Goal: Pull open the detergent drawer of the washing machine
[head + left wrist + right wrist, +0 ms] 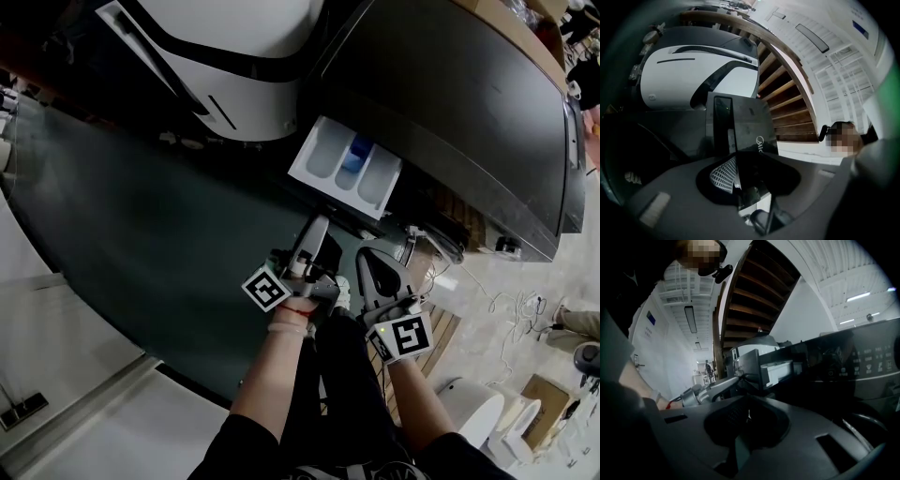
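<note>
Looking steeply down at a black washer (450,112). Found its drawer (345,167) pulled well out of the washer's front, up near the top, at the end of the washer beside a white machine (234,56). Showing three white wells inside, the middle one with a blue insert.

Gripping the drawer's dark front panel (745,117) with the left gripper (320,227). Clenched on the panel's lower edge, with a ribbed pad (723,174) against one face. Seeing the panel rise upright out of the jaws, with part of a pale logo near its bottom corner. Reaching in from just in front of the washer, below the drawer, and tilted upward.

Holding the right gripper (368,255) just beside the left one, a little farther along the washer's front. Touching nothing with it: jaws together, nothing between them. Aimed along the washer's front, taking in the drawer's white side jutting out and, beyond it, the control panel (867,357) with faint pale marks on the dark face.

Carrying a marker cube (267,288) on the left tool and another (405,336) on the right, both on the side away from the washer. Wooden stairs (787,93) rising behind the washer and the white machine. Loose cables (511,305) on the pale floor at the washer's far end.
</note>
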`<state>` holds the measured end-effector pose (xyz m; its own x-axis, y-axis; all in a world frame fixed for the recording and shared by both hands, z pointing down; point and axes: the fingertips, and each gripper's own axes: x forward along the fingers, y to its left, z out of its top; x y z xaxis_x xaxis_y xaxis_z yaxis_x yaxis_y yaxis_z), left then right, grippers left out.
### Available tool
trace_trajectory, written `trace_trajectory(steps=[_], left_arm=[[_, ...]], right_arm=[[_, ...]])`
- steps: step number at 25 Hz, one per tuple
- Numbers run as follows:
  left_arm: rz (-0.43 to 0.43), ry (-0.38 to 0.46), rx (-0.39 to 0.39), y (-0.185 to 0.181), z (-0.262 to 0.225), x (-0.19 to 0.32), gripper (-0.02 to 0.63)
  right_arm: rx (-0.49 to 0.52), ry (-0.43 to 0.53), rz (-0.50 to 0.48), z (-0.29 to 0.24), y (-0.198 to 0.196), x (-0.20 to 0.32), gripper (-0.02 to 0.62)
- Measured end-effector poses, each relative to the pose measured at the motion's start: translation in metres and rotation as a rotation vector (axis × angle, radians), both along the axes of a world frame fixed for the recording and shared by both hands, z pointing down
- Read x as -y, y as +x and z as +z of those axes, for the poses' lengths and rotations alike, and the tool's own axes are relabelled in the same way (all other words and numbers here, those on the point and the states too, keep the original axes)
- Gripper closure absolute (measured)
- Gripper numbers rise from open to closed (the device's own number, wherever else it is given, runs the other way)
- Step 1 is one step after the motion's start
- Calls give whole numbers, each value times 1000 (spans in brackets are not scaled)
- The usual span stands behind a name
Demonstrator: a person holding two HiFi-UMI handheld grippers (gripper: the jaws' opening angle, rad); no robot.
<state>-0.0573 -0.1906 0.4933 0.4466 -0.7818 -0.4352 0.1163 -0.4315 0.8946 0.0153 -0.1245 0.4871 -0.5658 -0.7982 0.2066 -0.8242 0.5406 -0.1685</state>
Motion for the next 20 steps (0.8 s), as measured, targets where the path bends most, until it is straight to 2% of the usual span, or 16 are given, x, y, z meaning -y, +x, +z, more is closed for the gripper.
trace_trajectory(steps=[20], left_arm=[[-5, 0, -23, -14, 1, -26, 468]], right_arm=[[6, 9, -26, -2, -16, -22, 583]])
